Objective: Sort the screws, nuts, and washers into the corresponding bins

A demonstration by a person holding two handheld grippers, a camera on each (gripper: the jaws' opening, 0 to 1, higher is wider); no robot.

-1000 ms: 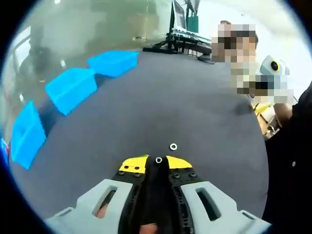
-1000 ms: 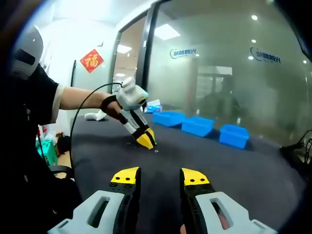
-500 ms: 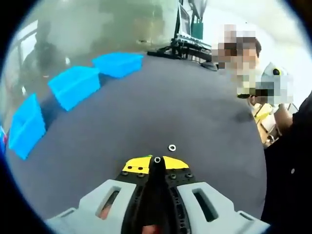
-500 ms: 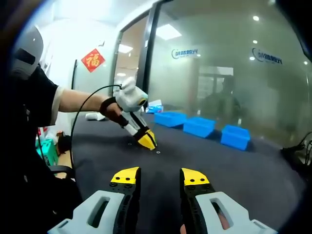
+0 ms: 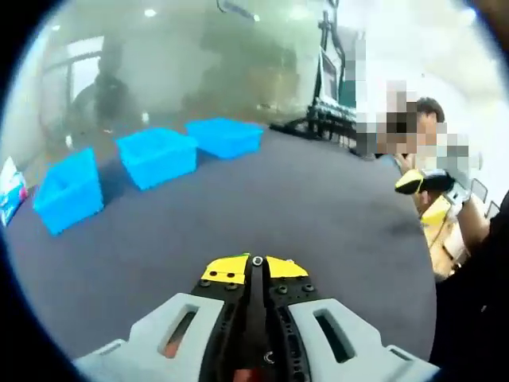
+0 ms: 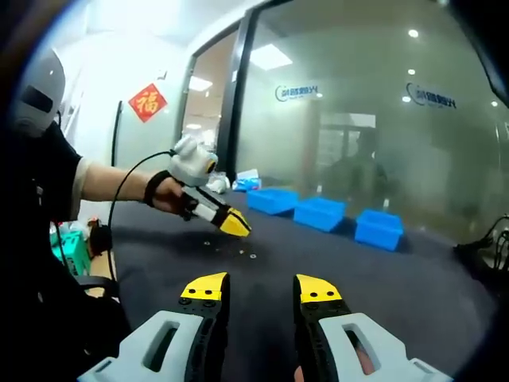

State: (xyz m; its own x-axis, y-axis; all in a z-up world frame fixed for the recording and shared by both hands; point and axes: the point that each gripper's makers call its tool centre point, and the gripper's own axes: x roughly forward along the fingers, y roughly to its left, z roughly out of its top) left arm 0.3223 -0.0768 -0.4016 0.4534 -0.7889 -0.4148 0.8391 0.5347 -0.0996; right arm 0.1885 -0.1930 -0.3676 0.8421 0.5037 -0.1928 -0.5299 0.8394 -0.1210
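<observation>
L gripper (image 5: 256, 263) jaws pressed together, pinching a washer (image 5: 257, 260) at the tips. Vs 1 s ago it's lifted off the dark table (image 5: 334, 199); a 2nd washer stays down there. Three blue bins (image 5: 157, 155) ahead-left of its fingers, so likely carry phase. R gripper (image 6: 257, 288) fingers spread, holding nothing, well back.
</observation>
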